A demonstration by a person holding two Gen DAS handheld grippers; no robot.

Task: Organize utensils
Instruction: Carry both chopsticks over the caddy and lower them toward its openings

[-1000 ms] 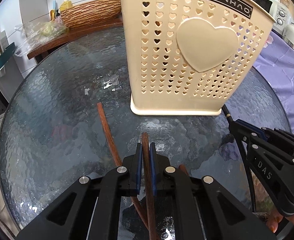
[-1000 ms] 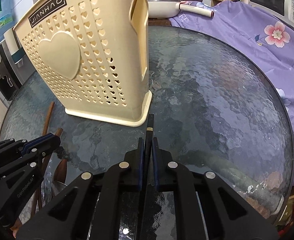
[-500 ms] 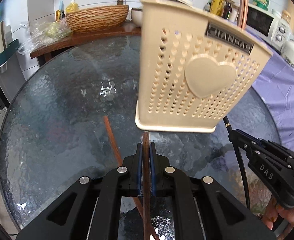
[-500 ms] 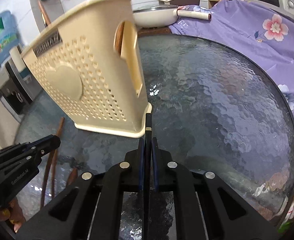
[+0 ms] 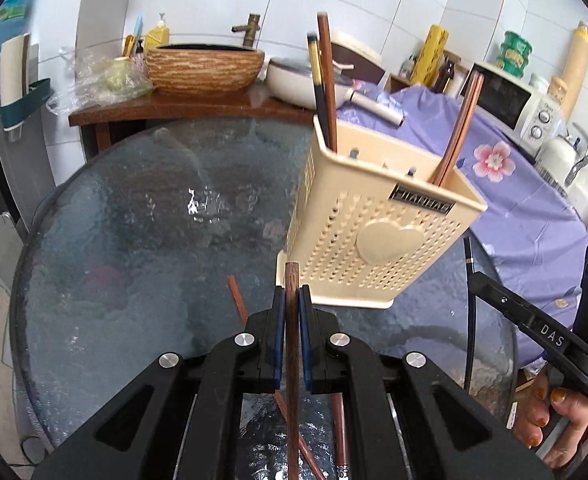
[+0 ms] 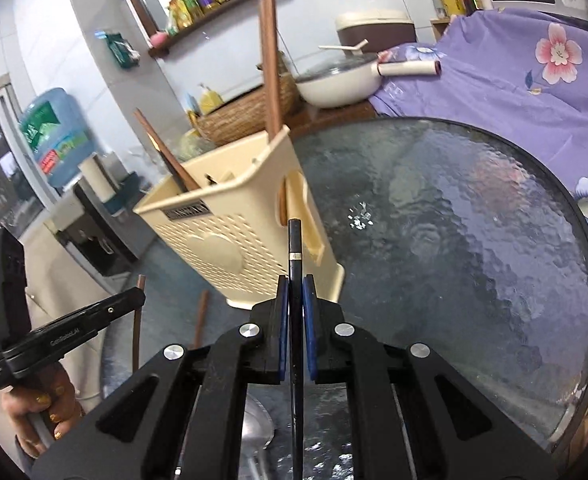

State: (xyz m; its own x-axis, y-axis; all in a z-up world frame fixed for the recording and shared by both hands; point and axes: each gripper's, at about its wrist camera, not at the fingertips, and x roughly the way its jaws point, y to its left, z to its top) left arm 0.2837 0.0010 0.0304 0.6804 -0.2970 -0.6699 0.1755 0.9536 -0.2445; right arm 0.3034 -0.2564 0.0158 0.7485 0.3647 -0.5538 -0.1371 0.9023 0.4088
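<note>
We carry chopsticks to the basket [image 5: 374, 240]: left gripper [image 5: 292, 300] clamps a brown chopstick [image 5: 292, 360], right gripper [image 6: 295, 292] a black chopstick [image 6: 295, 248]. Next, tips must go over its rim.

Round glass table [image 5: 133, 280]: cream holder [image 5: 374, 240] standing on it; brown chopsticks [image 5: 235, 294] lying loose, poss. a spoon [image 6: 257, 432].

One cream utensil basket [image 5: 370, 240], two tongs [image 5: 292, 300] [image 6: 295, 292], one glass table [image 5: 133, 260].
</note>
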